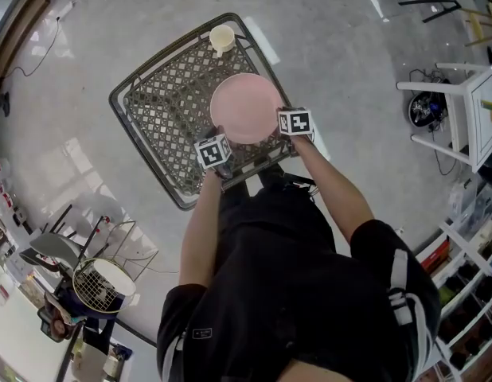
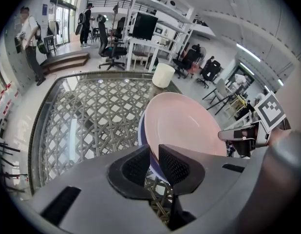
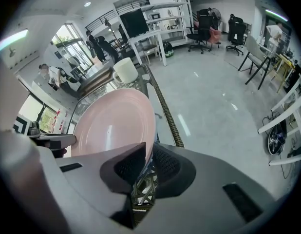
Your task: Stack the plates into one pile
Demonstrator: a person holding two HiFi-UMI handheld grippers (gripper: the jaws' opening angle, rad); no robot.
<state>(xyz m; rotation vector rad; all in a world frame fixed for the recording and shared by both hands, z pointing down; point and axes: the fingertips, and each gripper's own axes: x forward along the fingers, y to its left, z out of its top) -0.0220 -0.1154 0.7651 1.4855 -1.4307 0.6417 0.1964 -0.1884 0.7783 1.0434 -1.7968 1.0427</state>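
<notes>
From overhead, the person stands at the near edge of a square table, arms out, with the left gripper and the right gripper at opposite sides of a round pink plate. The plate sits over the near right part of the tabletop. From up here it reads as a single disc.

The left gripper view tells more. A second rim, the blue plate, peeks out directly under the pink plate, the two nested as a pair. The left gripper has its ribbed black pads closed down on both rims together, only that thin edge between them. At the right edge of this view is the other gripper's checkered marker cube.

In the right gripper view, the right gripper is likewise clamped on the pink plate, its rim pinched between the dark pads. The plate leans away from the lens.

The pink plate is smooth, glossy and shallow, with a soft raised lip that catches the ceiling light. The tabletop is an open lattice of pale woven strands with a dark braided rim. At the far corner stands a cream cup, plain and cylindrical, well apart from the plates.
</notes>
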